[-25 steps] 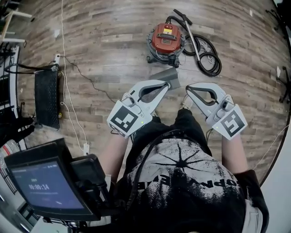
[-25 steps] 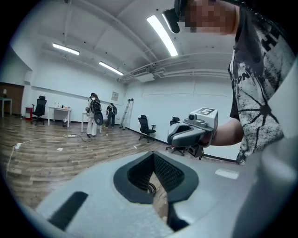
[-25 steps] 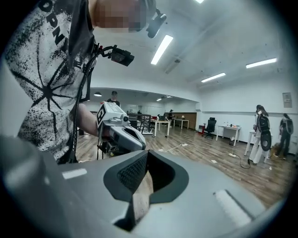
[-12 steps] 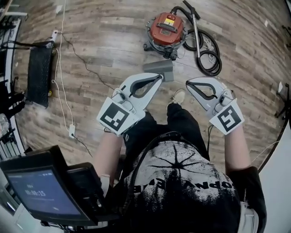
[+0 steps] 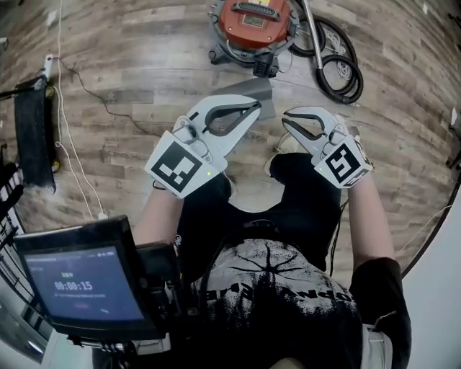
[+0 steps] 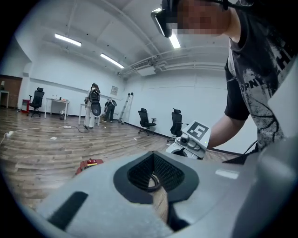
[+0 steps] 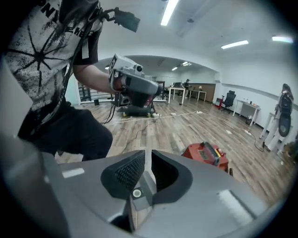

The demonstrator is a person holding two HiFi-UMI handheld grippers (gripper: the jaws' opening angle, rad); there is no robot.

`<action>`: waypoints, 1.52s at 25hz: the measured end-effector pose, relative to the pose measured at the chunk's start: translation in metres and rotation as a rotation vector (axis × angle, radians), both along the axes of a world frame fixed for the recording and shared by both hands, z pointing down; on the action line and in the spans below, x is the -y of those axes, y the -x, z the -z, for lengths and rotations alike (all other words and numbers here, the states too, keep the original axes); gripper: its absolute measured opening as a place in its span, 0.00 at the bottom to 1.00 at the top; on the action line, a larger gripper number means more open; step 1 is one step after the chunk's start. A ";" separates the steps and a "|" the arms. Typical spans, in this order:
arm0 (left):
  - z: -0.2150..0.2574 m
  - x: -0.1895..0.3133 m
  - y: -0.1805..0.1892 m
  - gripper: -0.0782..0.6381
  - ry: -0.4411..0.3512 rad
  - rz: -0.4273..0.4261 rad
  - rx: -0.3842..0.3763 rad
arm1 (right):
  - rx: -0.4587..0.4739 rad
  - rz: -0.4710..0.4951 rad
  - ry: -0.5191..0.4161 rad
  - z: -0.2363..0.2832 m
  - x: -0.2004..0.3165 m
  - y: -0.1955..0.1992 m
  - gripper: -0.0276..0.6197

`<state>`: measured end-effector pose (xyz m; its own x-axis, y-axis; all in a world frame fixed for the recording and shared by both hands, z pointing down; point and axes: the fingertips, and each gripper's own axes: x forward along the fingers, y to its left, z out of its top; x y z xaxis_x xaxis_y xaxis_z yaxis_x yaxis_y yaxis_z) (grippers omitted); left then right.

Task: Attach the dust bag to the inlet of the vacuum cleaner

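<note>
Looking down from the head view: we have the red vacuum cleaner (image 5: 252, 21) at the far edge of the wooden floor (image 5: 130, 94), with its black hose (image 5: 338, 68) coiled on its right.
Dust bag: the grey dust bag (image 5: 241, 92) lies flat on the floor just on the near side of the vacuum cleaner, between it and our two grippers.
Left gripper: our left gripper (image 5: 258, 108) points far and to the right. From above, its tips overlap the near right corner of the dust bag, and we cannot tell from there whether they touch it.
Left jaws: in the left gripper view the ribbed pads are pressed together with no gap at the tips, and nothing is caught between them. The bag is hidden under the gripper's body in that view.
Right gripper: our right gripper (image 5: 287, 117) sits just right of the left one, tips pointing far and to the left. It is near the bag's near right corner but apart from it.
Right jaws: they are opening right now, with only a narrow slit between the pads. Through it we see bare floor, so there is nothing in them.
Vacuum in the right gripper view: it shows past the jaws, off to their right and well apart from the tips.
Near left: a screen (image 5: 79, 285) shows a timer.
</note>
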<state>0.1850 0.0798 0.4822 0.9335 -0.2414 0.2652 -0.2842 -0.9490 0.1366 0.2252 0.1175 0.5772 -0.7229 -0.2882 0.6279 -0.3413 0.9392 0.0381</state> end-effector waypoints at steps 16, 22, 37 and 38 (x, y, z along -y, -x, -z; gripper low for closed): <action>-0.321 0.007 -0.023 0.11 0.083 -0.136 0.000 | -0.489 0.222 0.301 -0.525 -0.080 -0.002 0.37; -0.355 -0.003 -0.011 0.11 0.107 -0.130 0.065 | -0.649 0.237 0.294 -0.594 -0.095 -0.022 0.38; -0.362 -0.008 0.007 0.11 0.119 -0.134 0.114 | -0.733 0.280 0.226 -0.600 -0.083 -0.020 0.13; -0.361 -0.009 0.007 0.11 0.110 -0.140 0.114 | -0.728 0.281 0.224 -0.594 -0.082 -0.018 0.13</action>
<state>0.1776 0.0886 0.8429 0.9185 -0.0748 0.3883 -0.1698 -0.9614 0.2164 0.2429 0.1995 1.1711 -0.1375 0.0320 0.9900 -0.0532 0.9978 -0.0397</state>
